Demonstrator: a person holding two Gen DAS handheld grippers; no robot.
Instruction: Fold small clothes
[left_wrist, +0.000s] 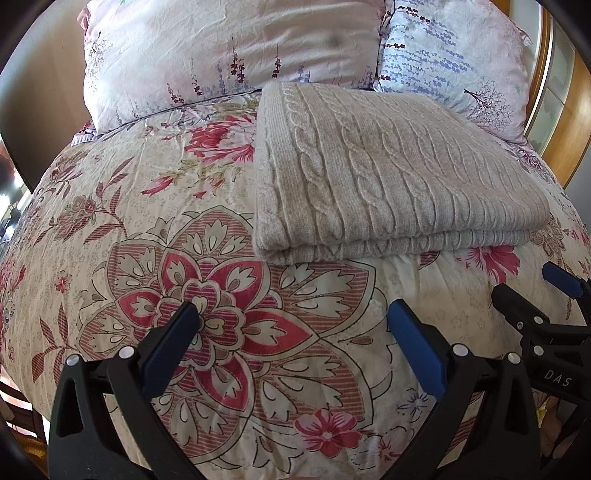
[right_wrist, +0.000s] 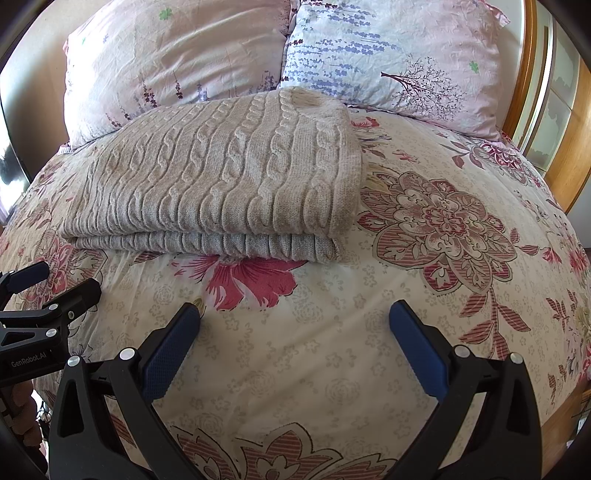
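A beige cable-knit sweater (left_wrist: 388, 173) lies folded in a flat rectangle on the floral bedspread (left_wrist: 147, 206), just short of the pillows. It also shows in the right wrist view (right_wrist: 221, 184). My left gripper (left_wrist: 293, 314) is open and empty, above the bedspread, in front of the sweater's left end. My right gripper (right_wrist: 295, 314) is open and empty, in front of the sweater's right end. Each gripper shows at the edge of the other's view: the right one (left_wrist: 528, 291), the left one (right_wrist: 55, 284). Neither touches the sweater.
Two floral pillows (left_wrist: 221, 55) (left_wrist: 454, 55) lean at the head of the bed behind the sweater. A wooden frame with glass panels (right_wrist: 546, 92) stands at the right. The bedspread (right_wrist: 424, 295) covers the bed around the sweater.
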